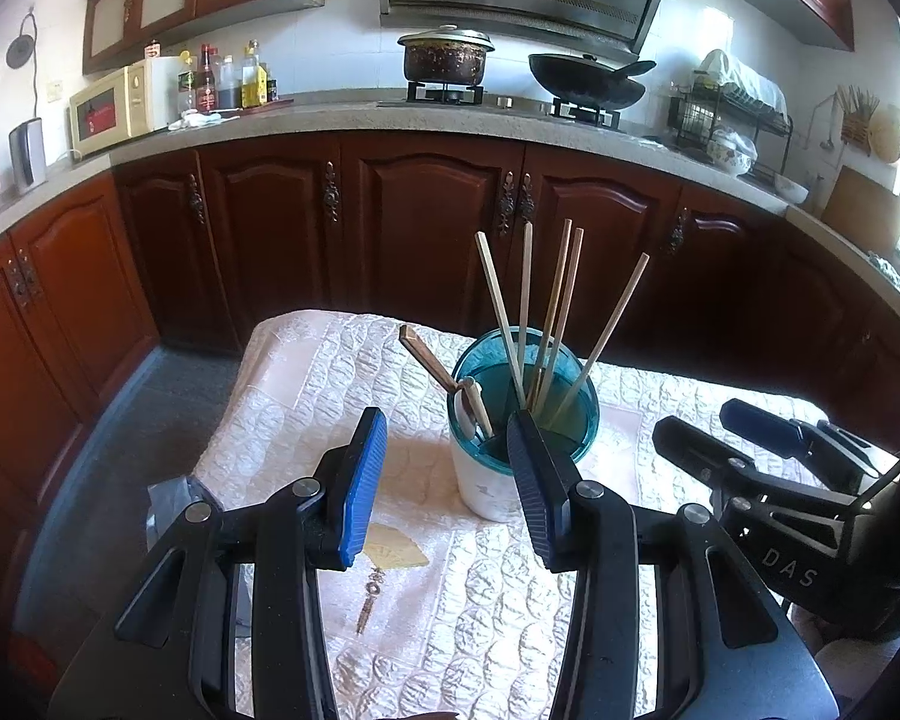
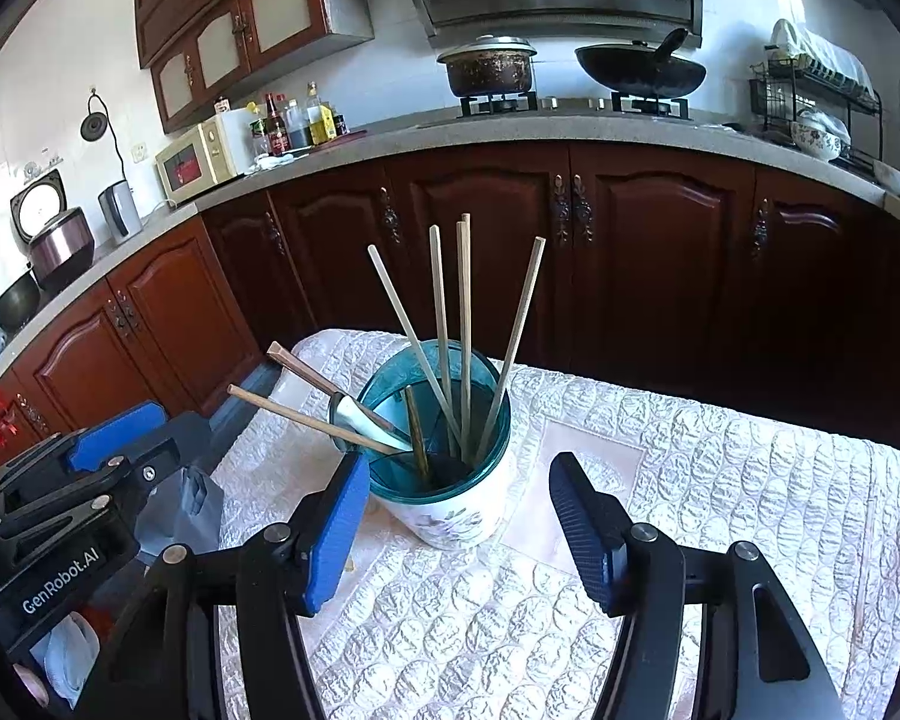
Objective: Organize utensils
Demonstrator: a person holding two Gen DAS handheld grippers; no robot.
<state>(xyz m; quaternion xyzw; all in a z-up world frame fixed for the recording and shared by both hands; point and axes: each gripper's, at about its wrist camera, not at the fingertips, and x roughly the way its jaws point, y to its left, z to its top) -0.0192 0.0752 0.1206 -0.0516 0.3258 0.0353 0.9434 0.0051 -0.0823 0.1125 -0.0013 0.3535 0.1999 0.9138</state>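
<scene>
A white utensil holder with a teal rim [image 1: 492, 483] [image 2: 450, 516] stands upright on the quilted table. Several wooden chopsticks [image 1: 555, 312] [image 2: 463, 330] stand in it, fanned out. A spoon [image 1: 468, 405] [image 2: 354, 411] and a brown-handled utensil [image 1: 423, 354] [image 2: 324, 381] lean out over its left rim. My left gripper [image 1: 447, 450] is open and empty, just in front of the holder. My right gripper [image 2: 459, 492] is open and empty, its jaws either side of the holder's near side. Each gripper shows in the other's view, the right [image 1: 750, 438] and the left [image 2: 108, 450].
The table has a cream quilted cloth [image 1: 462, 600] [image 2: 720, 480] with edges on the left and far sides. A grey bag [image 2: 180, 510] sits off the table's left edge. Dark wooden cabinets [image 1: 420, 228] and a counter with stove, pots and microwave lie beyond.
</scene>
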